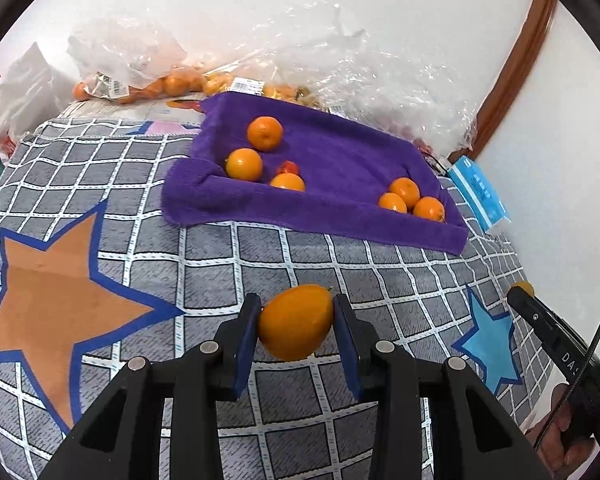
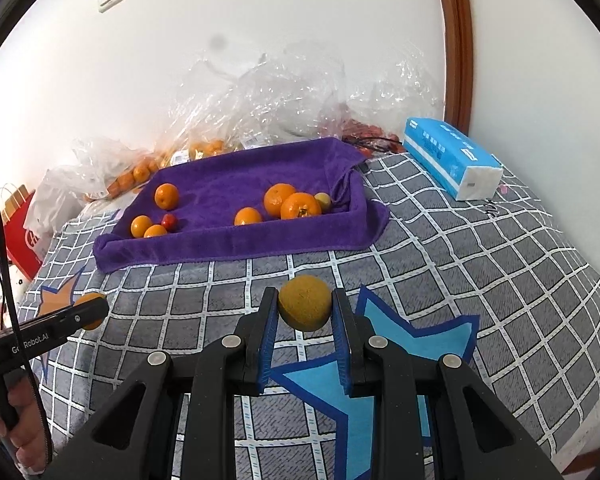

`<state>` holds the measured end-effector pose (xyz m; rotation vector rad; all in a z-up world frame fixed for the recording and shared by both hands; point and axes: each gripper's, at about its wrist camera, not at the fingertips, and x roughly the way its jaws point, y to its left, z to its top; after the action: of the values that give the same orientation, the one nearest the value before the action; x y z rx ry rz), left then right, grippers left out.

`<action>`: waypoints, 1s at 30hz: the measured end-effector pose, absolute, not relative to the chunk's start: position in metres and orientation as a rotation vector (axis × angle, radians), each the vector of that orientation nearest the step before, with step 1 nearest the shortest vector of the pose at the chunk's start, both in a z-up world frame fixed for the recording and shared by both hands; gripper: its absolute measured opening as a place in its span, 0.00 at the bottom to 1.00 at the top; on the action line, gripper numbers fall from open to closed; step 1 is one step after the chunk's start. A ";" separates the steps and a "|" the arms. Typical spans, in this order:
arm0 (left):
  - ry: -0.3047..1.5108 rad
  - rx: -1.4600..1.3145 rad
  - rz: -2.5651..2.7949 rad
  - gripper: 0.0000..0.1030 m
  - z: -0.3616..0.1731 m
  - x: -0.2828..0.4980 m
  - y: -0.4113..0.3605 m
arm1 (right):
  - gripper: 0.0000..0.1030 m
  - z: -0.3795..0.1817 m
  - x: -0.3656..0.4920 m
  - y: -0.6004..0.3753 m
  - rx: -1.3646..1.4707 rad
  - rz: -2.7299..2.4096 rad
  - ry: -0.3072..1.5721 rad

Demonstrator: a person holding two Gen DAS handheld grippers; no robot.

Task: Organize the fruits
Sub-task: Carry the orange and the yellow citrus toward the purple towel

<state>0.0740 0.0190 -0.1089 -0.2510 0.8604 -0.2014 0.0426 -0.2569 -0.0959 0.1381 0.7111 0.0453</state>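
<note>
Left gripper [image 1: 296, 322] fingers pinch a smooth, glossy oval orange citrus [image 1: 296, 322] across its middle: light, firm, slippery. Right gripper [image 2: 305, 312] fingers clamp a duller, rough-skinned round yellow-green fruit [image 2: 305, 303], likely softer, above the checked bed cover [image 2: 480, 264]; purple towel-lined tray [image 2: 236, 246] at twelve o'clock.

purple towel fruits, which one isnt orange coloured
The small red fruit in the left cluster, tucked beside two oranges; a small yellowish one sits in the right cluster.

Left gripper [image 1: 296, 322] is angling downward, jaws pinching an orange fruit [image 1: 296, 322]. Right gripper [image 2: 305, 308] is angling downward too, jaws clamping a dull yellow fruit [image 2: 305, 308]. Both are hovering side by side.
</note>
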 end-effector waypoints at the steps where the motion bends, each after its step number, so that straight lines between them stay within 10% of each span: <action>1: 0.859 -0.254 -0.198 0.34 -0.107 0.074 0.020 | 0.25 -0.094 0.043 -0.257 0.139 0.044 0.710; 30: 0.823 -0.291 -0.196 0.34 -0.077 0.089 0.031 | 0.25 -0.071 0.059 -0.248 0.127 0.042 0.695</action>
<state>0.0893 0.0308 -0.0767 -0.2907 0.8234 -0.1958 0.0593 -0.2482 -0.0711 0.1267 0.6946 0.0424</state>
